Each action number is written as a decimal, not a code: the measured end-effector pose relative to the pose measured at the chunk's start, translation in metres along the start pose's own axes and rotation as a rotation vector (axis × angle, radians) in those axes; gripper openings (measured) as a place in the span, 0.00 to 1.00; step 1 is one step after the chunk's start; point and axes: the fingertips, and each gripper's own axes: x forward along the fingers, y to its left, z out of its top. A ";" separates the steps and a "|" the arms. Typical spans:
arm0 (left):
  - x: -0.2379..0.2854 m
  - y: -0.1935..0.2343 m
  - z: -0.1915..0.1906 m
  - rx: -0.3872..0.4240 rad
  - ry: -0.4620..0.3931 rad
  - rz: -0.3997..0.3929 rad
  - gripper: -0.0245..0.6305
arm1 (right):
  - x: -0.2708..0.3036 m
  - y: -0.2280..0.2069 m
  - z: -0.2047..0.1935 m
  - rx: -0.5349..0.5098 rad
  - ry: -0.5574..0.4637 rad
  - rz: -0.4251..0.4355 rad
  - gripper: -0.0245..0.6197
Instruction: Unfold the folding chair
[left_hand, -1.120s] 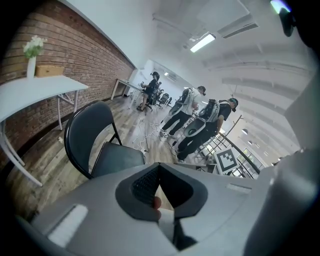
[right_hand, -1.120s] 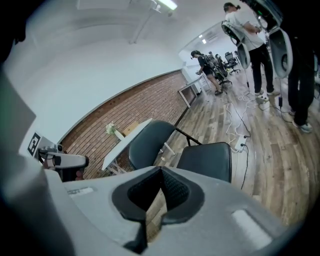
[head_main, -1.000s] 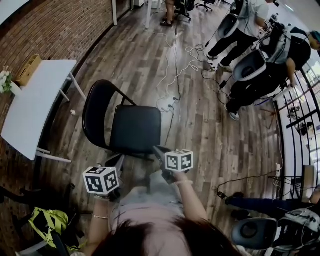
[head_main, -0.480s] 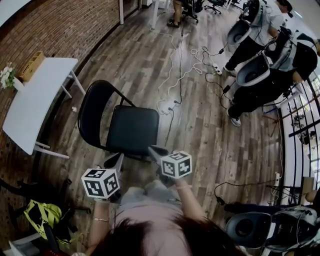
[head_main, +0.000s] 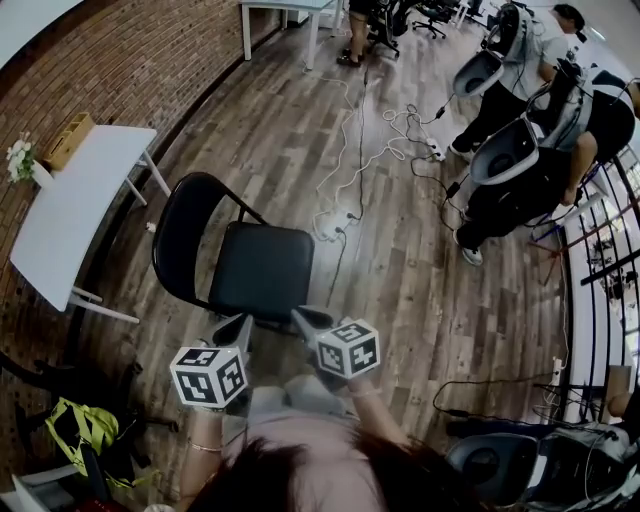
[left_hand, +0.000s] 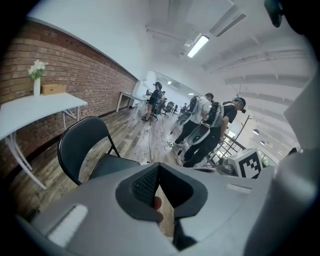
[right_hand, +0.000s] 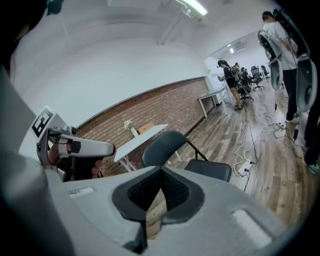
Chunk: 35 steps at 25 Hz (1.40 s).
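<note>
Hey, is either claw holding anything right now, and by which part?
Nothing is held. The left claw and right claw are both shut and empty, clear of the black metal folding chair standing unfolded ahead.

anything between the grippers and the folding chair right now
Nothing visible. The folding chair stands already unfolded on the wood floor, directly ahead of the left gripper and right gripper, with no object in the gap. Both grippers are shut and empty.
</note>
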 end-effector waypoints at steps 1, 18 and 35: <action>-0.001 -0.003 0.000 -0.008 0.001 -0.005 0.03 | -0.004 0.002 0.003 -0.002 -0.005 -0.005 0.03; -0.017 -0.019 0.019 0.062 -0.045 0.010 0.03 | -0.027 0.039 0.034 -0.096 -0.052 0.004 0.03; -0.029 -0.020 0.015 -0.045 -0.132 -0.108 0.03 | -0.024 0.047 0.022 -0.042 -0.031 0.022 0.03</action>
